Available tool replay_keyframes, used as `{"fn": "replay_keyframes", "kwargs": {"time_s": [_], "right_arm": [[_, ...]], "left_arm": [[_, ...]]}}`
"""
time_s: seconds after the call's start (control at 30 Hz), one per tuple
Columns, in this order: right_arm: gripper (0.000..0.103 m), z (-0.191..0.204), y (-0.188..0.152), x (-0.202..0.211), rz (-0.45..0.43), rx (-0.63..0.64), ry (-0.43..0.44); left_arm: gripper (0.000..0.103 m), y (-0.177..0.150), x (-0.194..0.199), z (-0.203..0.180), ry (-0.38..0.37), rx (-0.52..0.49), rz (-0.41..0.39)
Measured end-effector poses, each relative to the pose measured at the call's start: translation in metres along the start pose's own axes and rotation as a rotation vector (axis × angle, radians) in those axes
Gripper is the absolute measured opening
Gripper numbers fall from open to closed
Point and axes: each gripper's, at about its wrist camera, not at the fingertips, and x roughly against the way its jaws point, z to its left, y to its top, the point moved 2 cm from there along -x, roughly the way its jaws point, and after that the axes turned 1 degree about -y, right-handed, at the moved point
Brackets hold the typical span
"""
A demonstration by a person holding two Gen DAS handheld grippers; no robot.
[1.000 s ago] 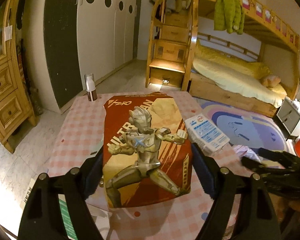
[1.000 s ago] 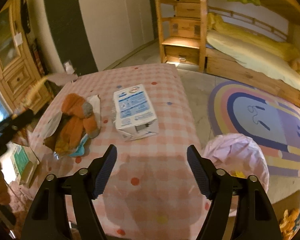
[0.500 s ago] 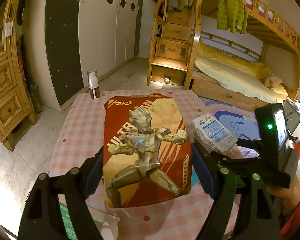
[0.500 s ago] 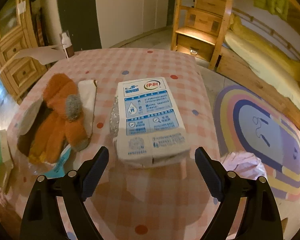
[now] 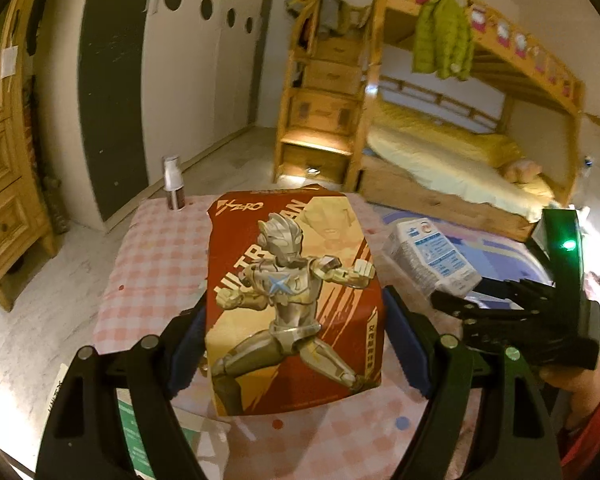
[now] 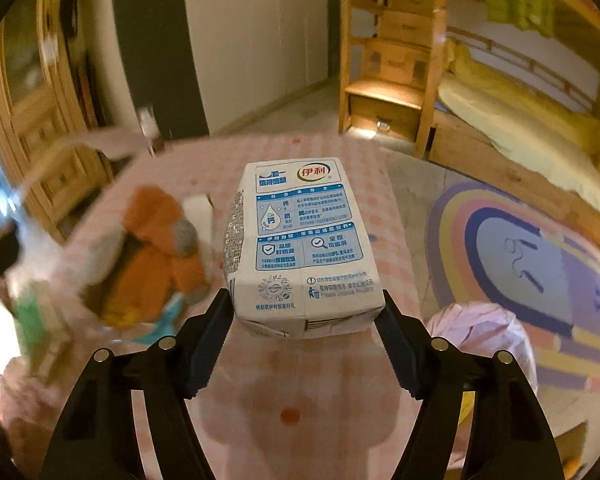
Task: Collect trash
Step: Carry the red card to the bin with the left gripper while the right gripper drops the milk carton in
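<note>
My left gripper (image 5: pixel 294 344) is shut on a red and gold Ultraman packet (image 5: pixel 294 292) and holds it above the pink checked table (image 5: pixel 156 248). My right gripper (image 6: pixel 306 336) has its pads against both sides of a white and blue milk carton (image 6: pixel 304 248), which appears lifted off the table (image 6: pixel 300 400). The same carton (image 5: pixel 430 258) shows in the left wrist view, with the right gripper's black body behind it. A pile of orange peel and wrappers (image 6: pixel 152 252) lies on the table left of the carton, blurred.
A pink trash bag (image 6: pixel 484 344) sits on the floor right of the table. A small spray bottle (image 5: pixel 173 182) stands at the table's far left corner. A green and white box (image 5: pixel 156 436) lies at the near left. A bunk bed and rainbow rug are beyond.
My right gripper moved forward to the milk carton, closed on its sides and raised it. My left gripper kept hold of the Ultraman packet and barely moved.
</note>
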Motion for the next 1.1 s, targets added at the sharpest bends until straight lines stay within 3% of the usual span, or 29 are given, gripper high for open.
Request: {"fn": "replay_keyframes", "kwargs": {"time_s": [0.2, 0.37, 0.7, 1.1], "right_arm": [[0.071, -0.027, -0.024, 0.041, -0.036, -0.068, -0.043], [0.071, -0.059, -0.043, 0.063, -0.044, -0.146, -0.087], [0.071, -0.126, -0.078, 0.098, -0.048, -0.268, -0.213], [0.072, -0.177, -0.109, 0.089, -0.005, -0.362, -0.312]], "left_arm": [[0.078, -0.005, 0.012, -0.025, -0.031, -0.068, -0.017], [0.078, -0.012, 0.010, -0.071, -0.076, -0.168, -0.018], [0.078, -0.033, -0.018, -0.177, -0.283, -0.329, 0.057], [0.078, -0.022, -0.071, -0.236, -0.380, -0.387, 0.122]]}}
